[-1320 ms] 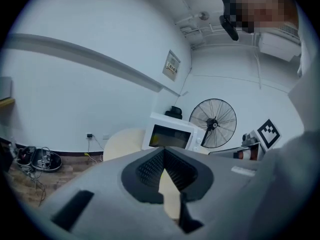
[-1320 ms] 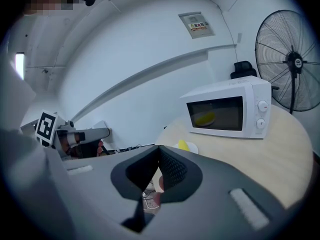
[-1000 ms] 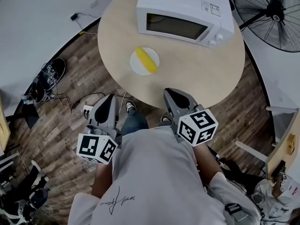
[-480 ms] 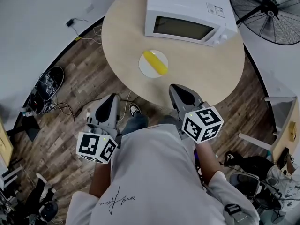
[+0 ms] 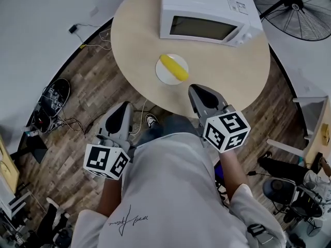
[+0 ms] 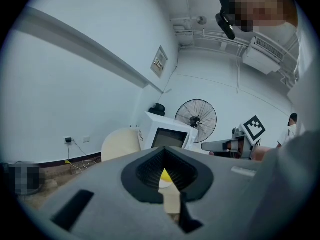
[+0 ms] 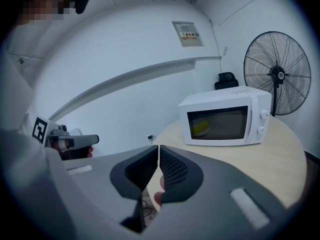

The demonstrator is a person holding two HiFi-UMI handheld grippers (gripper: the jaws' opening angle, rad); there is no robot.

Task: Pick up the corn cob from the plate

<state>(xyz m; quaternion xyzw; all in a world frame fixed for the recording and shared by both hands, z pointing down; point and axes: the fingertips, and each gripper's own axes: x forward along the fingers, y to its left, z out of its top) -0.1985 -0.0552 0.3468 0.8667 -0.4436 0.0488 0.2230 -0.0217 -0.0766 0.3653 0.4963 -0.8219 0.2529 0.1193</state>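
A yellow corn cob lies on a small white plate near the front of the round wooden table. My right gripper hovers over the table's near edge, just right of and short of the plate. In the right gripper view the right gripper shows only a hairline slit between its pads; its jaws have just been opening a trace, with nothing between them. My left gripper hangs over the floor, left of the table. Seen from the left gripper view, the left gripper is shut and empty, with the corn cob showing beyond it.
A white microwave with its door closed stands at the back of the table, behind the plate. A black floor fan stands at the far right. Cables and a power strip lie on the wooden floor to the left.
Both grippers have moved forward toward the table. The right one now reaches over the table's edge, closer to the plate. The corn and plate have not moved on the table.
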